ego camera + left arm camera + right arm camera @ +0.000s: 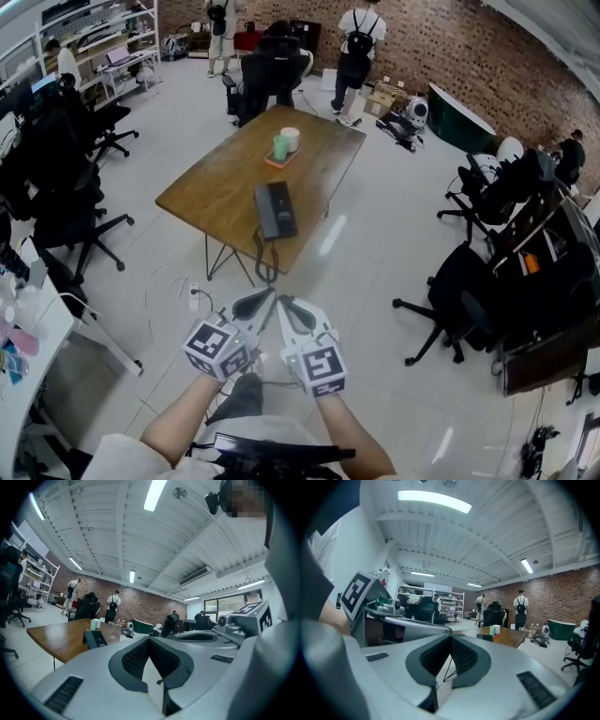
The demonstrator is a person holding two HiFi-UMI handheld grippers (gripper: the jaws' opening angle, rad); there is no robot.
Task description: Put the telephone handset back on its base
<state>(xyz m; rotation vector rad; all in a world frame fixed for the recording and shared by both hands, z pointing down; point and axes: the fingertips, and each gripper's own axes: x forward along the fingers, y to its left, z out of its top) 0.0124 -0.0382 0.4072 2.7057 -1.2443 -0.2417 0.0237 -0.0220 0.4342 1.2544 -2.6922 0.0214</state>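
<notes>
Telephone (pixel 276 210) lies on the wooden table (pixel 216 187).

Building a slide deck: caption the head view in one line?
Shut and empty, the left gripper and right gripper hover short of the wooden table bearing the telephone.

**No Legible Text**

No words, numbers or brand marks can be read in any view. Only black-and-white square markers (pixel 217 349) show, on the left hand-held gripper (pixel 258 302) and the right hand-held gripper (pixel 295 312).
</notes>
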